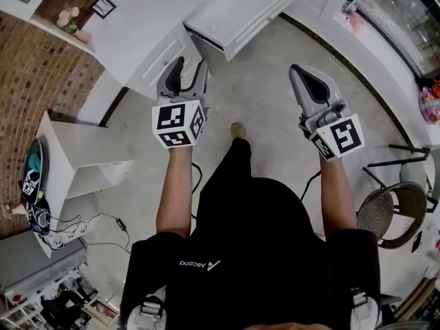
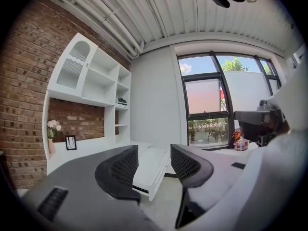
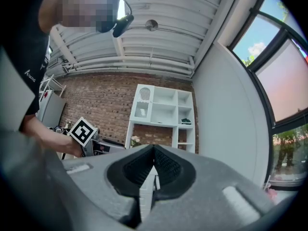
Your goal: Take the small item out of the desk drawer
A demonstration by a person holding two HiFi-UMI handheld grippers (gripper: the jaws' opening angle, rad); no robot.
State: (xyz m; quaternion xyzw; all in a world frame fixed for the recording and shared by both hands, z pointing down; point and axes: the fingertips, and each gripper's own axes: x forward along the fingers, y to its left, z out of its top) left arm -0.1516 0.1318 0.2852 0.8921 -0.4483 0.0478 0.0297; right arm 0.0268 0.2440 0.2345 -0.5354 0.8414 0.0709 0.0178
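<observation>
A white desk (image 1: pixel 137 29) stands against the brick wall ahead of me, with its white drawer (image 1: pixel 237 9) pulled out toward the room. No small item shows in the drawer from any view. My left gripper (image 1: pixel 191 66) is held up at chest height, well short of the desk. In the left gripper view it (image 2: pixel 154 153) is open with nothing between its fingers, and the open drawer (image 2: pixel 150 170) shows through the gap. My right gripper (image 1: pixel 300 71) is raised to the right, apart from the desk. Its black pads (image 3: pixel 166 165) meet with nothing between them.
White wall shelves (image 2: pixel 91 76) rise above the desk, which carries a flower vase (image 1: pixel 69 19) and a small picture frame (image 1: pixel 103 5). A low white shelf unit (image 1: pixel 82 157) and floor cables (image 1: pixel 89 229) lie at my left. A wicker chair (image 1: pixel 399 212) stands at the right.
</observation>
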